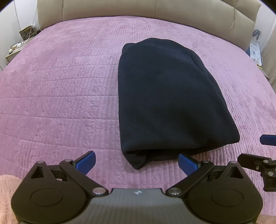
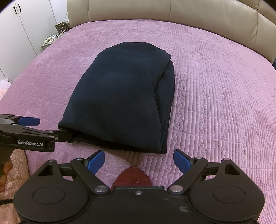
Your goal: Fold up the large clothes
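Observation:
A dark navy garment point(image 1: 165, 100) lies folded into a thick rectangle on the purple bedspread point(image 1: 60, 86); the right wrist view shows the same garment point(image 2: 120, 96) with its stacked layers along the right side. My left gripper point(image 1: 137, 161) is open wide at the garment's near left corner, and its right finger point(image 1: 186, 162) touches the near edge. Seen from the right wrist, the left gripper point(image 2: 47, 127) has one finger at the fold. My right gripper point(image 2: 139, 159) is open just short of the near edge, holding nothing.
A beige padded headboard point(image 1: 155, 10) runs along the far side. A nightstand point(image 1: 15, 51) with a bag and cables stands far left, beside white cupboards point(image 2: 25, 25). Bags point(image 1: 255, 48) sit far right. A dark red cloth patch point(image 2: 132, 177) lies under the right gripper.

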